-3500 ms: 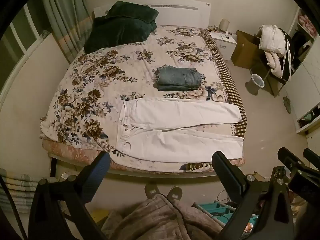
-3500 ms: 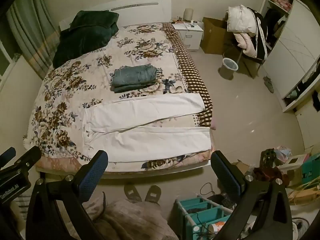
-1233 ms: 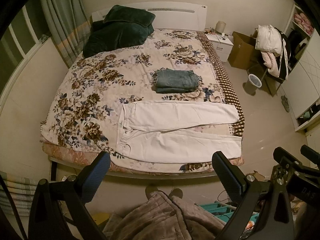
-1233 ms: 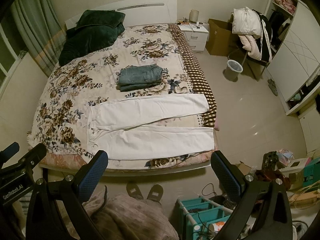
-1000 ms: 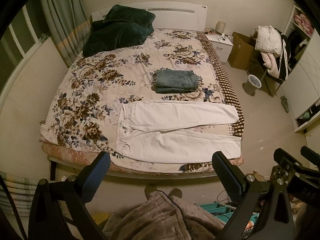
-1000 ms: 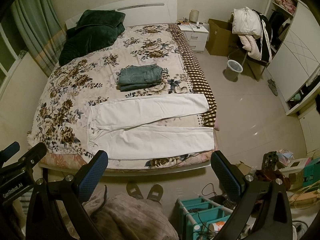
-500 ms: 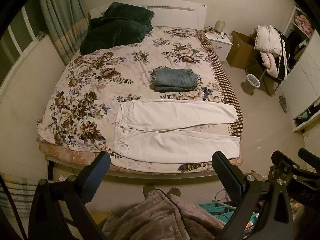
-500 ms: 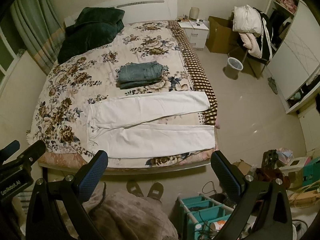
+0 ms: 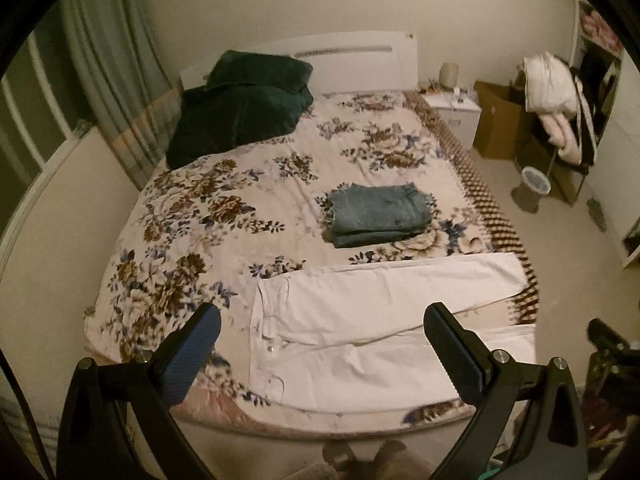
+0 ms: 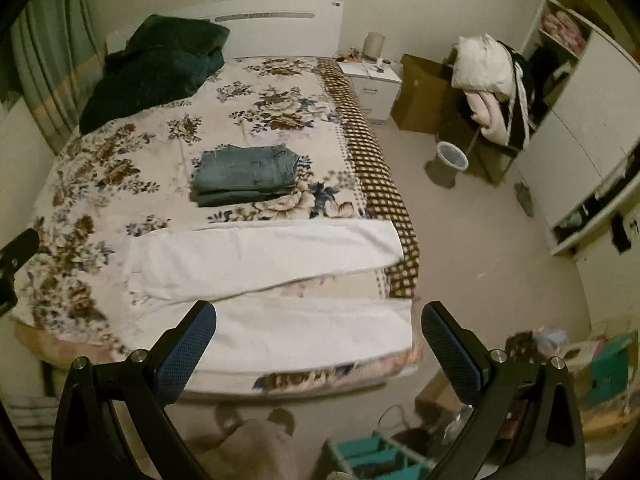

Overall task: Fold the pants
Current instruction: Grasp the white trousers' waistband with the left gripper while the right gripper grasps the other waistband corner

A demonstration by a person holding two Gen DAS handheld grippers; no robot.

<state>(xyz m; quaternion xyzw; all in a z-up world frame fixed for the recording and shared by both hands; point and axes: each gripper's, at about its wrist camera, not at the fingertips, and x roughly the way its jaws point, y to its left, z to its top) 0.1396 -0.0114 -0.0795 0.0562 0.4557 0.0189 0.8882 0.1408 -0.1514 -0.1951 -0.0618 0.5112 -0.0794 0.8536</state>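
White pants (image 9: 372,332) lie flat across the foot of the flowered bed (image 9: 224,208), waist to the left, both legs spread to the right. They also show in the right wrist view (image 10: 272,264). My left gripper (image 9: 322,344) is open and empty, held above the waist end. My right gripper (image 10: 320,340) is open and empty, held above the near leg's cuff end. Neither touches the cloth.
Folded blue jeans (image 9: 376,214) lie mid-bed behind the white pants. Dark green pillows (image 9: 244,108) sit at the headboard. To the right are a nightstand (image 10: 370,80), a bin (image 10: 450,162), a chair piled with clothes (image 10: 492,88) and a wardrobe (image 10: 588,120). Teal baskets (image 10: 610,364) stand on the floor.
Both grippers have moved forward and down toward the bed; the pants now look larger and closer. Jaws stay open.
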